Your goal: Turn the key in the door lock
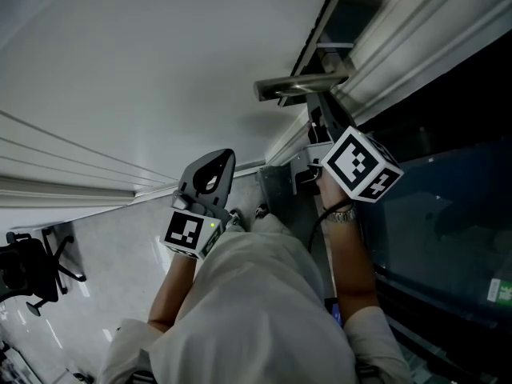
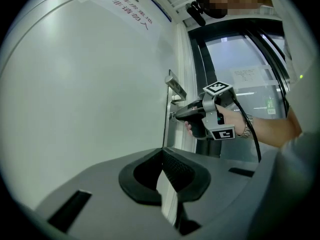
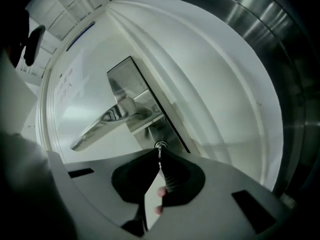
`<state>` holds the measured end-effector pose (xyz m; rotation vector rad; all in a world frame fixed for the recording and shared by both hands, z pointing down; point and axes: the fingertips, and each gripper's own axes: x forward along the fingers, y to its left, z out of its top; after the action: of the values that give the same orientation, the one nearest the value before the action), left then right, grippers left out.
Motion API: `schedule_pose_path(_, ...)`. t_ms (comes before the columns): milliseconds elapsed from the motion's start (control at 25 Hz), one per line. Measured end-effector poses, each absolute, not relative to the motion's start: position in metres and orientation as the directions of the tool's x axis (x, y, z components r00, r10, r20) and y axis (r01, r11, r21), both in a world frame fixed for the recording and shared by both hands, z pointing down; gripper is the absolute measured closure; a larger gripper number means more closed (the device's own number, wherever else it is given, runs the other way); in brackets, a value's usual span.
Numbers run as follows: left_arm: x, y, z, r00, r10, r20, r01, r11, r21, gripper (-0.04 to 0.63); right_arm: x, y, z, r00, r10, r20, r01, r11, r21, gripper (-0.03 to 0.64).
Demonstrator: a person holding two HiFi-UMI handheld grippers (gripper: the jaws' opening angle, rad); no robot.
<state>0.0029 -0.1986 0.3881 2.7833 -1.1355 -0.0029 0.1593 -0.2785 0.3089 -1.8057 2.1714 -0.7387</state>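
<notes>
The right gripper (image 3: 160, 157) has its jaws pinched narrow on the key (image 3: 159, 153), which sits in the lock cylinder (image 3: 160, 145) at the lower end of the metal lock plate (image 3: 131, 86), just below the lever door handle (image 3: 107, 118). The left gripper (image 2: 162, 153) hangs apart from the white door (image 2: 90, 84), jaws drawn together with nothing between them, looking across at the right gripper.

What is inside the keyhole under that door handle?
A small metal key, pinched edge-on by the right gripper's shut jaws. Its blade is covered by the lock, so its depth cannot be seen.
</notes>
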Motion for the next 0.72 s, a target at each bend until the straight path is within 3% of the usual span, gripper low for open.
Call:
schedule_pose_path(600, 0.0022, -0.1969, 0.3924, 0.717, -0.693, 0.077, -0.696, -0.707, 0.126, 0.591, 0.1634, -0.2786, 0.3119, -0.311, -0.950, 0.026, -0.390, 0.102, -0.915, 0.594)
schedule_pose_path(720, 0.0016, -0.1958, 0.3934, 0.720, -0.690, 0.074, -0.693, -0.709, 0.130, 0.591, 0.1629, -0.2792, 0.3104, -0.336, -0.942, 0.009, -0.450, 0.152, -0.880, 0.590)
